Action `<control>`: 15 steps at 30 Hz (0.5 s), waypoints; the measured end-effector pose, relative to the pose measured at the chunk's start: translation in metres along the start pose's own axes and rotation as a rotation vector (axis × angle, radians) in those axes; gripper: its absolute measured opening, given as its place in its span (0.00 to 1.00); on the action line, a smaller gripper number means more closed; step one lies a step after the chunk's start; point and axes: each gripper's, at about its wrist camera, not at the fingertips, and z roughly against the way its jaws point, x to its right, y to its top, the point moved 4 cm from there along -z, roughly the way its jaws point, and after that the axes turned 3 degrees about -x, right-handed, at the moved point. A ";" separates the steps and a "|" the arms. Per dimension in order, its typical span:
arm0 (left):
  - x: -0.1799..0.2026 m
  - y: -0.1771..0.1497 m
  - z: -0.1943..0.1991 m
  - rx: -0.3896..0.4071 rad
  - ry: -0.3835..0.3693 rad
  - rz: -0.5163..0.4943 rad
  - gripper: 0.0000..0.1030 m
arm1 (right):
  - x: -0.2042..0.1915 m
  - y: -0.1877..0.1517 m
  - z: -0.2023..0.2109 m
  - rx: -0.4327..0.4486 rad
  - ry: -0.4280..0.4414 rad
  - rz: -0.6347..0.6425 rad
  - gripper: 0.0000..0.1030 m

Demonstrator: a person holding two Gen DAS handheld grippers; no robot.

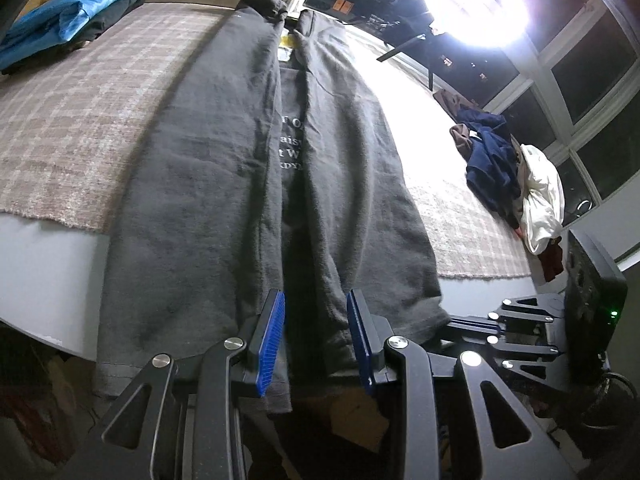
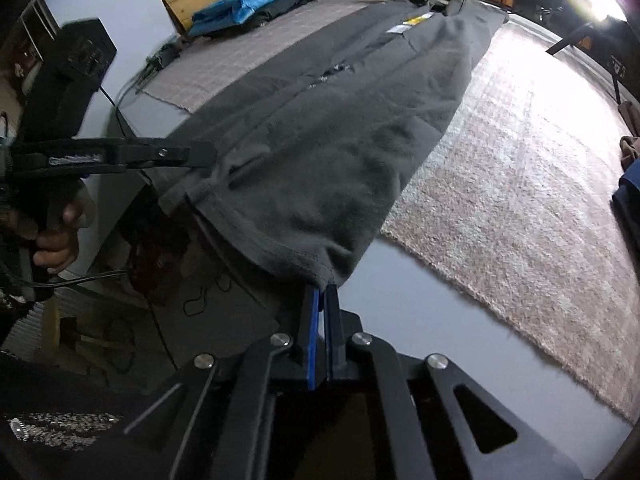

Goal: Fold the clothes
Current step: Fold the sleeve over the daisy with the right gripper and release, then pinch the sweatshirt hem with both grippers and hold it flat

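Note:
A dark grey T-shirt (image 1: 224, 184) lies lengthwise on the table, both sides folded in toward the middle, white print showing in the gap. Its hem hangs over the near table edge. My left gripper (image 1: 316, 336) is open, its blue pads on either side of the hem's middle folds. My right gripper (image 2: 321, 300) is shut on the hem's right corner of the T-shirt (image 2: 320, 152). The left gripper also shows in the right wrist view (image 2: 200, 156) at the hem's left part, and the right gripper shows in the left wrist view (image 1: 476, 326).
A pinkish plaid cloth (image 1: 80, 112) covers the grey table (image 2: 400, 300). A folded blue garment (image 1: 76, 12) on dark clothes sits at the far left. A pile of navy, white and brown clothes (image 1: 512, 176) lies at the right. A bright lamp glares by the windows.

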 end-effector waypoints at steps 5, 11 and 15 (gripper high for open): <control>-0.005 -0.002 0.004 0.004 -0.003 0.010 0.30 | -0.002 -0.008 0.005 -0.002 0.004 -0.020 0.02; -0.008 -0.006 0.000 -0.026 -0.020 0.021 0.31 | -0.008 -0.004 -0.009 -0.015 0.004 -0.010 0.02; 0.002 -0.011 0.000 -0.037 -0.032 -0.010 0.35 | -0.007 -0.008 -0.017 -0.035 -0.003 -0.025 0.02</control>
